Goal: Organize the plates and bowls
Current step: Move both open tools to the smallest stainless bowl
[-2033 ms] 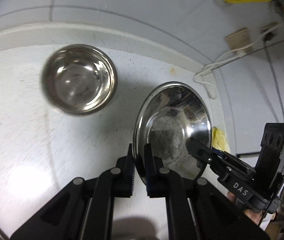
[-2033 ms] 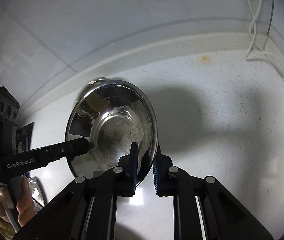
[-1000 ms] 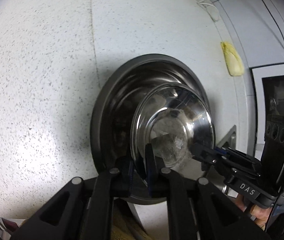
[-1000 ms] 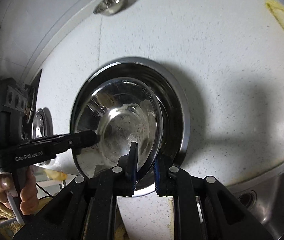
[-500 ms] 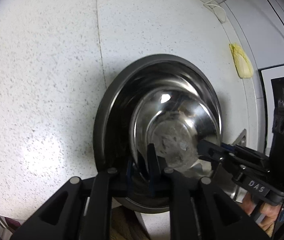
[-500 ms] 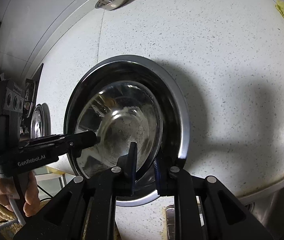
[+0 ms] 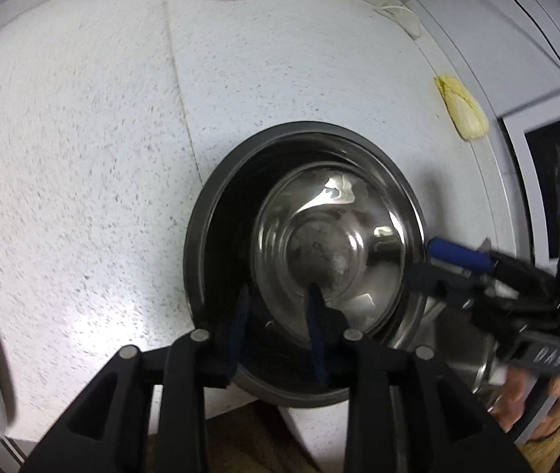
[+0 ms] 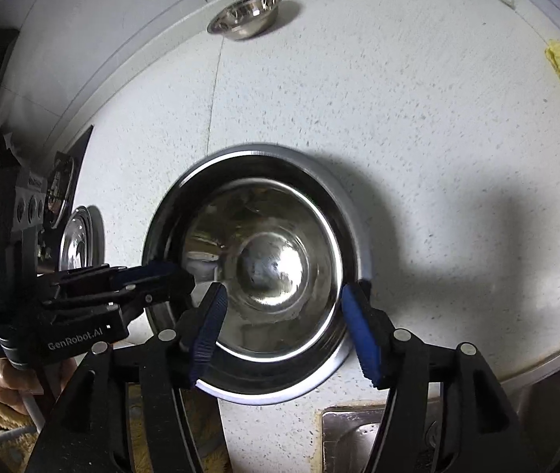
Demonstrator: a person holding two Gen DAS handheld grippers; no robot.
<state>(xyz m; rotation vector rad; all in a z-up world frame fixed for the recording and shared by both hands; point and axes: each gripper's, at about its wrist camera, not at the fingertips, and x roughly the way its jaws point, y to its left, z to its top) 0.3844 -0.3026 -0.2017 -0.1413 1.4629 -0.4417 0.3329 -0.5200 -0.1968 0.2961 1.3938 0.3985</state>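
Two grippers, left [image 7: 276, 323] & right [image 8: 284, 327], have just been opening, w/ nothing clamped now; each straddles the bowl [image 8: 268, 272] rim loosely. Bowl sits nested in the basin [image 8: 359, 244] on the counter [image 7: 83, 157], apparently released to stack. Small bowl [image 8: 246, 13] waits by the wall.

Right tool [image 8: 280, 327], just opening, straddles nested bowl [image 8: 268, 268] unpressed.
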